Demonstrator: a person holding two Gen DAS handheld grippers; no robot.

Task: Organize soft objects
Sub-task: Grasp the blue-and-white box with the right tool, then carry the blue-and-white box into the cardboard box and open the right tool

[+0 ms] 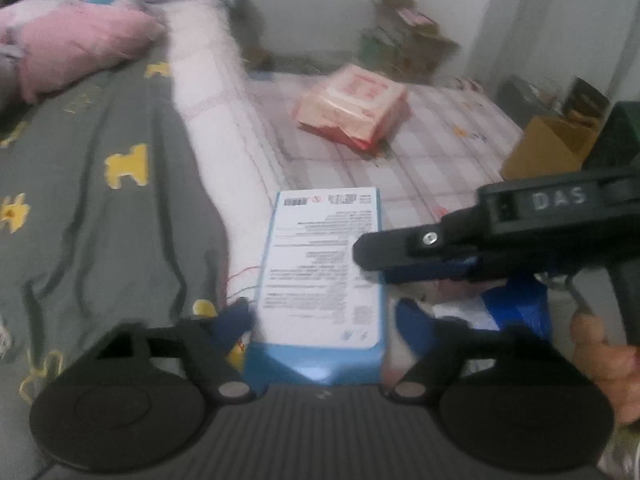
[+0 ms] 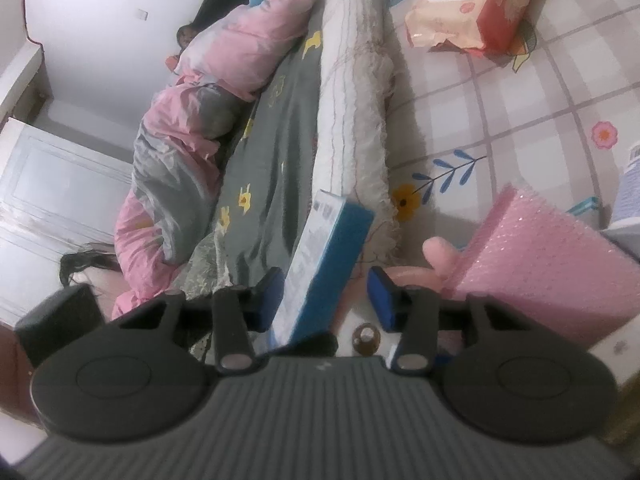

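Note:
A flat blue pack with a white printed label [image 1: 320, 264] sits between the pads of my left gripper [image 1: 324, 316], which is shut on its two long sides. My right gripper [image 1: 380, 268] reaches in from the right across the pack's right edge. In the right wrist view the pack [image 2: 320, 264] stands on edge between the jaws of my right gripper [image 2: 326, 300]. The left pad is against the label face and the right pad stands a little off the blue side, so this gripper is open. A red and pink soft pack [image 1: 352, 108] [image 2: 472, 4] lies on the checked mat [image 1: 432, 160].
A grey sheet with yellow figures [image 1: 100, 200] covers the bed on the left, with a pink quilt [image 1: 68, 52] bunched at its far end. A white padded roll [image 1: 216, 120] runs along the bed's edge. A pink bubble-wrap bundle [image 2: 540, 264] lies right of my right gripper. Cardboard boxes [image 1: 552, 148] stand far right.

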